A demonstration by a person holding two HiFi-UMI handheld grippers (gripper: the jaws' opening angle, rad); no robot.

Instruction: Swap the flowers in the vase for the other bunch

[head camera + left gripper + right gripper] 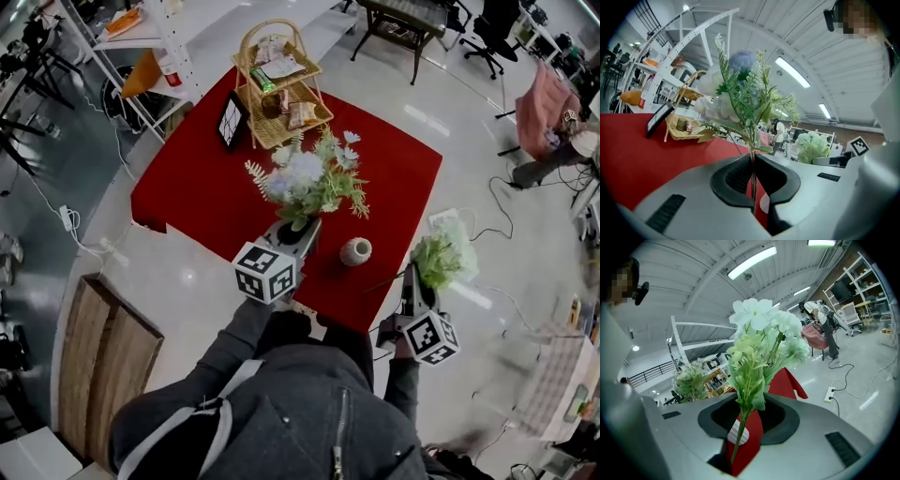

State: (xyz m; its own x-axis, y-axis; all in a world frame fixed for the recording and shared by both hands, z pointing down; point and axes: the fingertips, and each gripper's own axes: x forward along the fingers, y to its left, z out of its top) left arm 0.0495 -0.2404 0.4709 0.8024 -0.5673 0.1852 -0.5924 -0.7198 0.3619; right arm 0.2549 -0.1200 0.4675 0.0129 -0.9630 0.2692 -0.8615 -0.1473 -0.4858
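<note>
left tongs [753,163] clamped on blue bunch [309,178] | right tongs [746,425] half-closed gripping white bunch [442,255] | empty vase [355,251] at their 10 o'clock

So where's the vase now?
Head view: the vase stands on the red cloth near its front edge, between the left tool holding the blue bunch and the right tool holding the white bunch.

The person wears a dark grey zip-front jacket [291,412] with pale straps [211,419]. The left hand-held gripper [298,228] and right hand-held gripper [415,281] have light grey shells, black jaw linings and a black-and-white marker cube [265,272] each.
</note>
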